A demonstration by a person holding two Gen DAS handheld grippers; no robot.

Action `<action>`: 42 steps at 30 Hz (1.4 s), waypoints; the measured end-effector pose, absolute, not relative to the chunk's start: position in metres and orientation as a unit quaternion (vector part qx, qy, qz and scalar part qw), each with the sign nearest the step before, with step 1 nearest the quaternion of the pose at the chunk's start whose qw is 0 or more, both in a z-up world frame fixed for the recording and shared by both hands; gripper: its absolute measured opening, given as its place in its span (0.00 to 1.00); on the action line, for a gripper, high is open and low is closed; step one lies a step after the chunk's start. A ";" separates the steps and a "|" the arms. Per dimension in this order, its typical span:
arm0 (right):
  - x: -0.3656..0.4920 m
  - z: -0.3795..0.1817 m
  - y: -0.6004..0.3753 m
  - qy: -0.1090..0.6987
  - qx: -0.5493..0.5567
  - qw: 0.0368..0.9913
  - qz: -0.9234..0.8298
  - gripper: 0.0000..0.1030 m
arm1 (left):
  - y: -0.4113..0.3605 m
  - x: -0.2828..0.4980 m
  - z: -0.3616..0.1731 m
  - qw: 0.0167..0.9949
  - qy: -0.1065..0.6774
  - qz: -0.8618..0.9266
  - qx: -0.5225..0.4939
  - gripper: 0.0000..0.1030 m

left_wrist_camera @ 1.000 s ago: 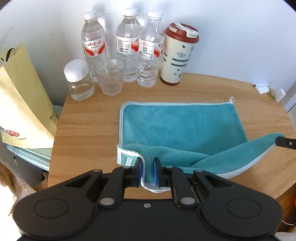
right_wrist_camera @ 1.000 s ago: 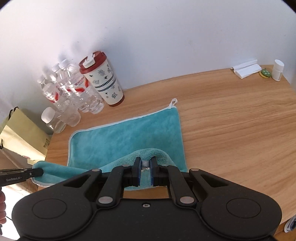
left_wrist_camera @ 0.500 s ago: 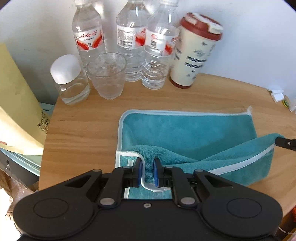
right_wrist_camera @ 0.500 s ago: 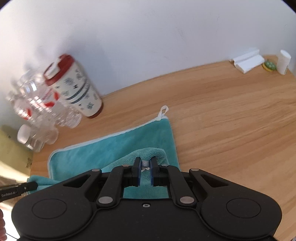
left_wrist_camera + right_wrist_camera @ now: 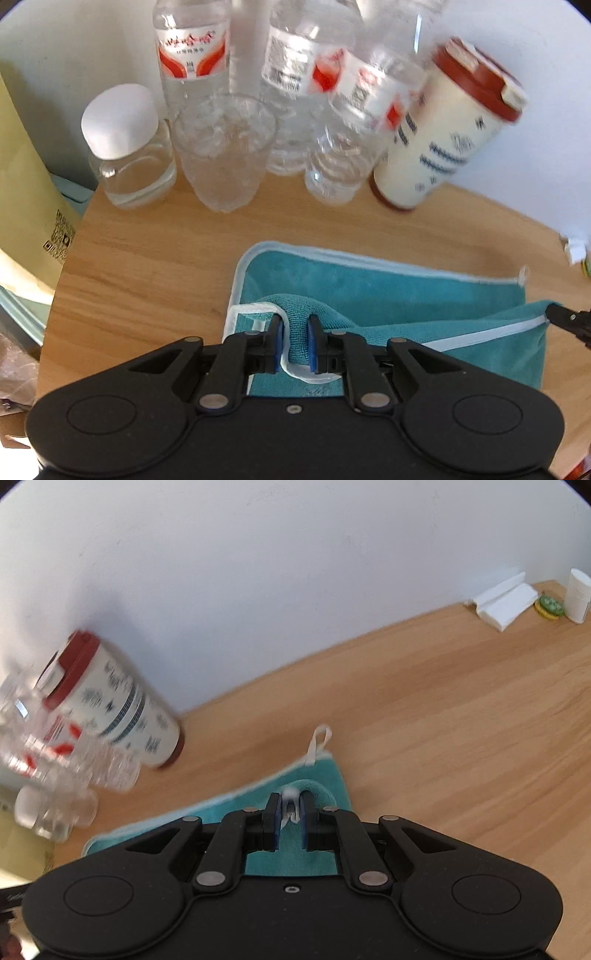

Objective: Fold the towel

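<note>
The left gripper (image 5: 294,341) is clamped on a near corner of the teal towel (image 5: 388,291), which lies on the table (image 5: 155,280) directly ahead. The right gripper (image 5: 289,821) pinches the other near corner, white hem between its pads.

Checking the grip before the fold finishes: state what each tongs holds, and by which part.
Both hold the teal towel. The left tongs pinch its near-left corner at the white-trimmed edge; the right tongs pinch the near-right corner, also at the white trim.
</note>
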State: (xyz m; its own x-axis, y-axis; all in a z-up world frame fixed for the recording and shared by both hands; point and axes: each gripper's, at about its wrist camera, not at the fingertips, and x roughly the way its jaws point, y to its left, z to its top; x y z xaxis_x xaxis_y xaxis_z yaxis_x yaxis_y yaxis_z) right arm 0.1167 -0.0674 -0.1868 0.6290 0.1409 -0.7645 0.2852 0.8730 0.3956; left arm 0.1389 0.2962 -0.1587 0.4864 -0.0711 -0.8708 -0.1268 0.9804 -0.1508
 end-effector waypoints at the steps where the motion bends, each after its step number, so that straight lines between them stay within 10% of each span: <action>1: 0.120 -0.188 -0.066 0.427 0.238 0.871 -0.048 0.27 | 0.298 0.140 -0.158 0.863 0.495 0.029 -0.091 0.57; 10: 0.123 -0.180 -0.049 0.419 0.054 0.906 0.004 0.35 | 0.311 0.124 -0.151 0.903 0.429 0.005 0.012 0.79; 24: 0.156 -0.212 -0.044 0.451 0.014 0.890 0.063 0.36 | 0.290 0.153 -0.189 0.901 0.417 -0.064 0.099 0.79; 26: 0.160 -0.217 -0.044 0.461 0.014 0.884 0.073 0.05 | 0.287 0.155 -0.193 0.897 0.424 -0.069 0.107 0.66; 28: 0.158 -0.216 -0.041 0.461 0.019 0.884 0.076 0.05 | 0.283 0.157 -0.195 0.892 0.433 -0.078 0.104 0.58; 31: 0.155 -0.212 -0.040 0.456 0.024 0.887 0.077 0.05 | 0.280 0.159 -0.200 0.886 0.443 -0.086 0.109 0.15; 42: 0.144 -0.190 -0.060 0.404 0.067 0.910 0.062 0.04 | 0.287 0.161 -0.204 0.889 0.441 -0.060 0.106 0.03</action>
State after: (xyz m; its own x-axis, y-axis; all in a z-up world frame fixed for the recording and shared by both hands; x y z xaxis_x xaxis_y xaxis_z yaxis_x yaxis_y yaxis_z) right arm 0.1443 -0.0598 -0.1895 0.6659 0.1663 -0.7272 -0.0580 0.9834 0.1718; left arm 0.1608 0.2868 -0.2040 0.6039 -0.0131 -0.7969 0.1994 0.9705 0.1351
